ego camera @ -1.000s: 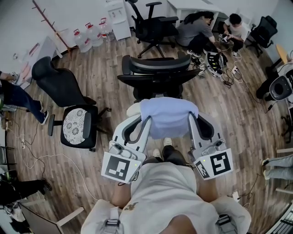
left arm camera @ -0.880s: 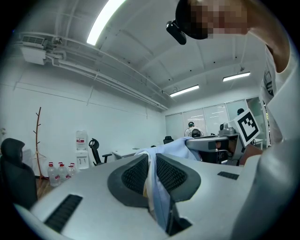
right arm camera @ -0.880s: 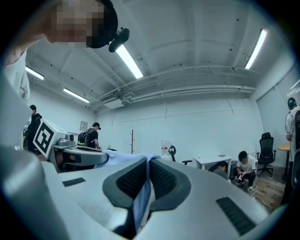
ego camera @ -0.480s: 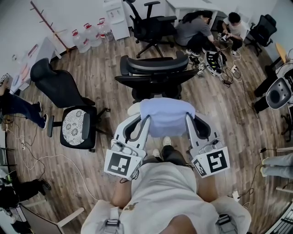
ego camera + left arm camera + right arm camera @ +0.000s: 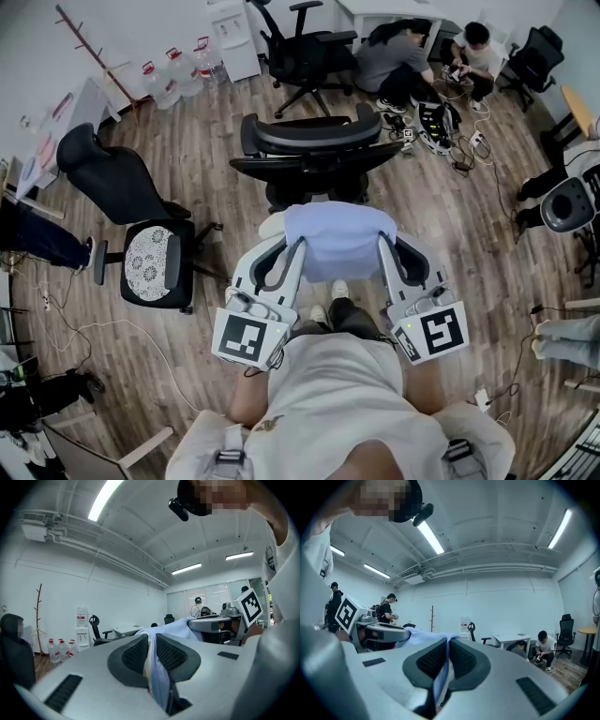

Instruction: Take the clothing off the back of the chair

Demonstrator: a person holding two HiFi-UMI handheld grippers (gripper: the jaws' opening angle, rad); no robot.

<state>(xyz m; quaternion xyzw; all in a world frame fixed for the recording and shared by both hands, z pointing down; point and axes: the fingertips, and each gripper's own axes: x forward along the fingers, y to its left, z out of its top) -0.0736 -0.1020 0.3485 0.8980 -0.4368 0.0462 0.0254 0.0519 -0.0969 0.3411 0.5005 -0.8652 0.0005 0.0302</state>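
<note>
Head view, centre of frame: the light-blue clothing (image 5: 339, 239) hangs stretched between the two grippers, in front of the person's torso. It sits just below the black office chair (image 5: 314, 155) in the frame. The top rail of the chair back shows bare. We cannot tell whether the cloth's far edge touches the chair.

Left gripper (image 5: 296, 249): in its own view the dark ribbed pads are pressed on a fold of the blue fabric, with only the thickness of the cloth between them. The fabric runs from the jaws toward the right of that view, where the other gripper's marker cube shows.

Right gripper (image 5: 385, 246): its own view shows the same, pads nearly together with a thin blue-and-white fold clamped in the slot. The cloth leads off to the left of that view.

Both grippers point roughly level, away from the person, toward the top of the head view.

Surroundings:
- wood floor (image 5: 216, 187)
- second chair with a lace-patterned seat (image 5: 150, 264) at mid left
- water jugs (image 5: 178, 73) at upper left
- two people crouched (image 5: 412, 58) at upper right
</note>
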